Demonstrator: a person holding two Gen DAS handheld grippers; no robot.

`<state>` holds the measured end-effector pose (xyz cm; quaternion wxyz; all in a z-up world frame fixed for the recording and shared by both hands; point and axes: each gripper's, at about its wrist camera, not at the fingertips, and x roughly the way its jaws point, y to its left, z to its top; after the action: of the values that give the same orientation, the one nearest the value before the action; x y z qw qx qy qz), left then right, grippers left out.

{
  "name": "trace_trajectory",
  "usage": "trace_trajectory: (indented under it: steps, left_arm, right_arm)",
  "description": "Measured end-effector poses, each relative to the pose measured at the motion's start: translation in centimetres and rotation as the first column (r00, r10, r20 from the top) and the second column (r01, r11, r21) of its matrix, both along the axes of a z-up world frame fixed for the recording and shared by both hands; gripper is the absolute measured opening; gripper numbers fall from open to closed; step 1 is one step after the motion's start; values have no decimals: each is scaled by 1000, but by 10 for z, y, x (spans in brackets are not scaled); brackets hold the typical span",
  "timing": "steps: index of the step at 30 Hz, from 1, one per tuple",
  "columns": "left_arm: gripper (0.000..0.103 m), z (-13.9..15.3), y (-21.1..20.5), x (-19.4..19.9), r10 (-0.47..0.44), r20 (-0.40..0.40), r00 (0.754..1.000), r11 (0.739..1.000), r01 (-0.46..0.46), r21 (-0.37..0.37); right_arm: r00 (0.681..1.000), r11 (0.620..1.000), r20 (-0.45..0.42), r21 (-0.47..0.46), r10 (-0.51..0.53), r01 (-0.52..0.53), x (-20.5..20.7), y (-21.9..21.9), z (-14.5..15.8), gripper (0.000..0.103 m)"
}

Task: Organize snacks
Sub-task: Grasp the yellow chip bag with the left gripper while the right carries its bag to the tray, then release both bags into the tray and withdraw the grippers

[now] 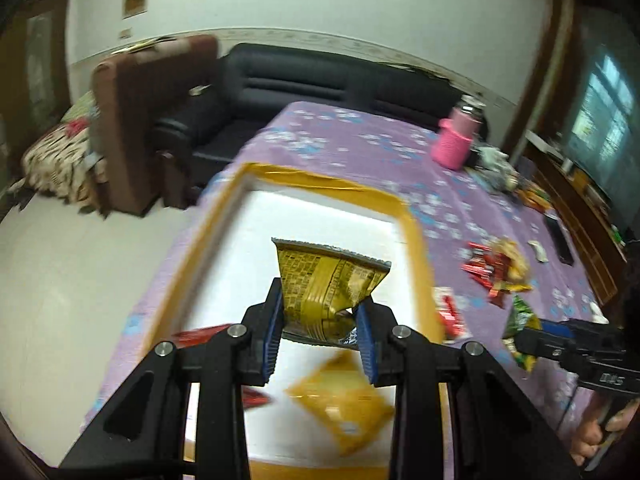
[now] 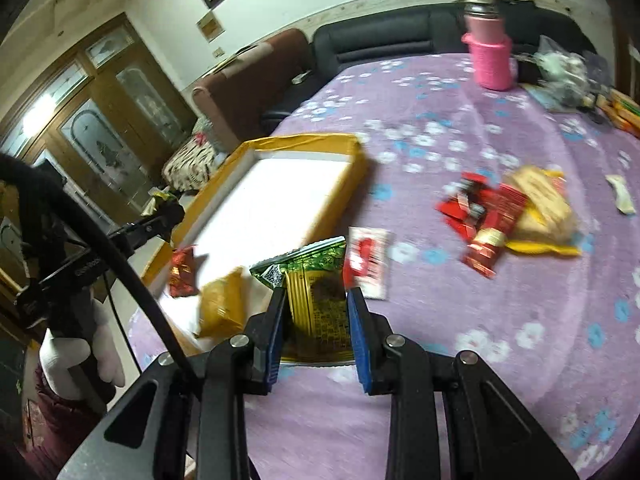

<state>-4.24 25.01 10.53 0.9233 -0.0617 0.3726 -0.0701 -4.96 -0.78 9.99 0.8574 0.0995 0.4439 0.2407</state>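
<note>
Two grippers, one snack each; left gripper (image 1: 322,336) clamped on a crumpled gold packet (image 1: 326,284), held above the white floor of one yellow-rimmed tray (image 1: 320,180); right gripper (image 2: 316,334) pinching a green-and-gold packet (image 2: 316,292) between blue pads (image 2: 358,344), above the purple cloth (image 2: 480,320) just beside the tray's near corner.

Inside the tray: one orange-yellow packet (image 1: 344,408) at 6 o'clock below the left gripper; two red packets, one (image 1: 200,334) at 9 o'clock by the left finger, one (image 1: 256,398) at 7 o'clock, partly hidden behind the gripper frame; exact count blurred by motion.

On the cloth, seen from the right wrist: one white-and-red sachet (image 2: 368,264) at 1 o'clock, touching the tray's outer wall; one loose heap at 2 o'clock, several red wrappers (image 2: 480,216) overlapping one pale snack bag on yellow (image 2: 540,208); one small white sachet (image 2: 620,194) at 3 o'clock, apart from the heap.

Farther off at 12 to 1 o'clock: one pink-sleeved bottle (image 2: 490,56), upright; cluttered bags (image 2: 564,72) beside it, too blurred to count; black sofa (image 2: 380,36) and brown chair (image 2: 248,88) beyond the table edge.
</note>
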Motion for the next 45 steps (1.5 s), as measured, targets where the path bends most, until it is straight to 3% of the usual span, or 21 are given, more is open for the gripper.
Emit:
trace_trajectory:
  steps: [5,11,17,20,23,25,28,30,32,37,45]
  left_arm:
    - [35,-20,28,18,69,-64,996,997,-68,22]
    - [35,-42,32,46,86,-138,987,995,-80,52]
    - [36,-56,39,52,105,-174,979,994,-100,36]
    - [43,-57,45,52,112,-186,976,994,-113,6]
    - [55,-50,49,46,128,-181,975,991,-134,-22]
    - [58,-41,51,39,144,-164,976,988,-151,-31]
    - [72,-22,49,20,150,-94,984,985,-157,-71]
    - [88,-10,44,8,154,-46,987,983,-158,-95]
    - [94,1,29,-7,146,13,989,983,-144,-112]
    - [96,10,-25,-26,21,45,999,984,-13,-178]
    - [95,6,-124,-48,-210,-7,978,959,204,-198]
  right_arm:
    - [994,994,11,-20,108,-108,19,61,1,29]
    - [985,977,-42,-131,166,-170,47,125,-32,29]
    - [985,973,-71,-161,154,-164,57,142,-51,29]
    - [986,972,-57,-171,156,-163,55,143,-51,32]
    - [987,973,-28,-169,156,-159,50,144,-45,46]
    - [989,977,1,-159,147,-145,44,140,-36,50]
    - [990,983,43,-131,134,-127,33,124,-22,50]
    - [990,987,81,-122,112,-101,20,107,-11,50]
    - [989,990,123,-126,80,-65,6,85,-1,53]
    - [982,988,186,-144,-32,60,-23,20,7,61]
    - [961,951,136,-162,-243,263,-43,-110,-16,62]
